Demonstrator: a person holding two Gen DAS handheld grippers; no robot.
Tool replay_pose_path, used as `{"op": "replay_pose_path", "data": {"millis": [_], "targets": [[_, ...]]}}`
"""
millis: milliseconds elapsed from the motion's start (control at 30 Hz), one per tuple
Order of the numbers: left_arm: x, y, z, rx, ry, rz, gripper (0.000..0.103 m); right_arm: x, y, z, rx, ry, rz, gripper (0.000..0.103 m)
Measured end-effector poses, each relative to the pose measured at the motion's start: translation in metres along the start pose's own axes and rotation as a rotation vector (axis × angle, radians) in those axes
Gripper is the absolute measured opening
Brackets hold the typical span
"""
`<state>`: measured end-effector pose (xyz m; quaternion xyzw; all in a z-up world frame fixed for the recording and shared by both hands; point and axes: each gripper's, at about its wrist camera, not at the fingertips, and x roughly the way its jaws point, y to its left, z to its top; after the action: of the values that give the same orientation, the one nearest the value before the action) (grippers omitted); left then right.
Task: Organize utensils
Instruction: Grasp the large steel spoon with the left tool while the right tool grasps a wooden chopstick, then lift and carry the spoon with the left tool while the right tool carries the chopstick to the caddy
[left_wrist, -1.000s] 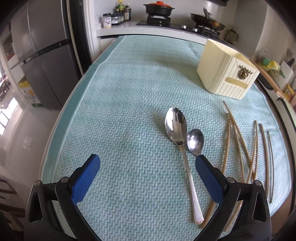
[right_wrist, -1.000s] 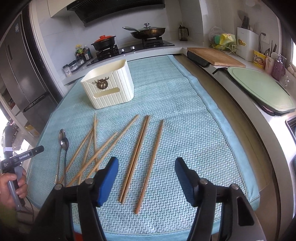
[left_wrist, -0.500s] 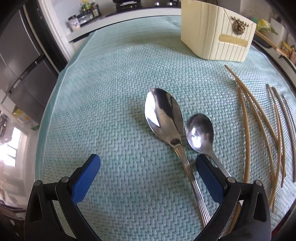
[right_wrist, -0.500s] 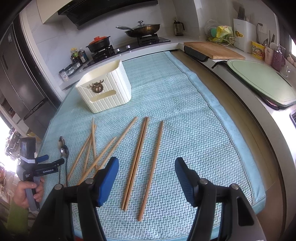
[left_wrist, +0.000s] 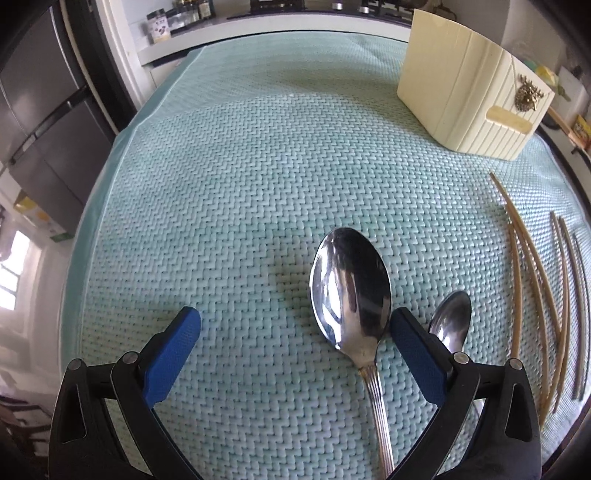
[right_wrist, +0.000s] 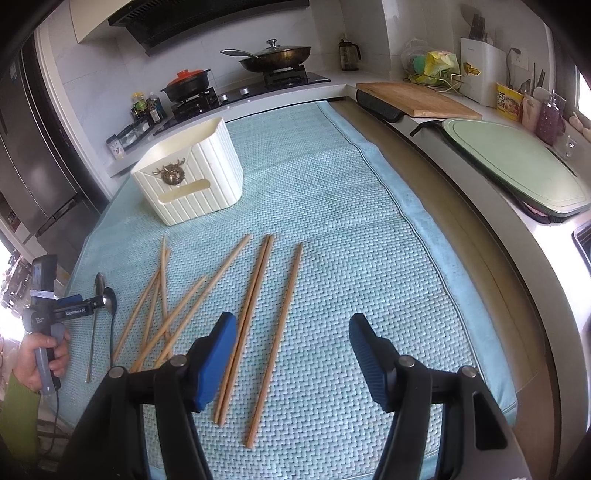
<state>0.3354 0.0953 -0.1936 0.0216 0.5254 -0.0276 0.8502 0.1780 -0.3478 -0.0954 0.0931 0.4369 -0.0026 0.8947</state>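
In front of the cream ribbed holder (right_wrist: 188, 181), which stands upright on the woven teal mat (left_wrist: 229, 177), every utensil lies flat and none is in the box yet. The holder, the biggest piece, looks like rigid light plastic and need not be moved. Next come eight wooden chopsticks (right_wrist: 258, 314), fanned out just on the near side of the holder: stiff, light and thin, likely to roll, so each is probably best pinched across its mid-length. To the left of them, farther from the holder, lie two steel spoons side by side. The large spoon (left_wrist: 351, 288) is hard, smooth and likely slippery; its ribbed handle just behind the bowl seems the surest hold. The small spoon (left_wrist: 450, 321) beside it is lighter, with a thin handle lying close against the mat. The left gripper (left_wrist: 295, 332) is spread wide and holds nothing, low over the mat, its right pad beside the large spoon's bowl, between the two spoons. The right gripper (right_wrist: 291, 350) is likewise wide apart and empty, above the near ends of the chopsticks.
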Motion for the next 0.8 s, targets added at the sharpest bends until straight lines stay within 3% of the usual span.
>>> {"op": "replay_pose_path", "data": {"millis": [100,200,233,300,400,567,633,667,800], "targets": [[0.004,0.000,0.008,0.016,-0.005,-0.014,0.099,0.020,-0.012,0.009,-0.009,0.038,-0.035,0.065],[0.001,-0.005,0.013,0.041,-0.009,-0.027,0.085,0.046,-0.016,0.020,-0.021,0.104,-0.001,0.064],[0.000,-0.007,0.014,0.052,-0.011,-0.030,0.079,0.056,-0.015,0.023,-0.028,0.125,0.019,0.064],[-0.002,-0.012,0.016,0.070,-0.017,-0.043,0.066,0.079,-0.010,0.031,-0.039,0.176,0.056,0.051],[-0.006,-0.025,0.014,0.086,-0.023,-0.056,0.045,0.117,0.002,0.040,-0.068,0.263,0.057,0.047],[-0.008,-0.024,0.012,0.066,-0.013,-0.073,0.044,0.143,0.024,0.047,-0.144,0.294,-0.022,0.042],[-0.011,-0.018,0.008,0.050,-0.015,-0.084,0.044,0.143,0.026,0.047,-0.148,0.291,-0.056,0.030],[-0.009,-0.013,0.009,0.041,-0.016,-0.091,0.043,0.143,0.026,0.047,-0.150,0.286,-0.064,0.014],[-0.014,-0.006,0.007,0.008,-0.024,-0.111,0.043,0.142,0.014,0.047,-0.087,0.270,-0.020,0.006]]}}
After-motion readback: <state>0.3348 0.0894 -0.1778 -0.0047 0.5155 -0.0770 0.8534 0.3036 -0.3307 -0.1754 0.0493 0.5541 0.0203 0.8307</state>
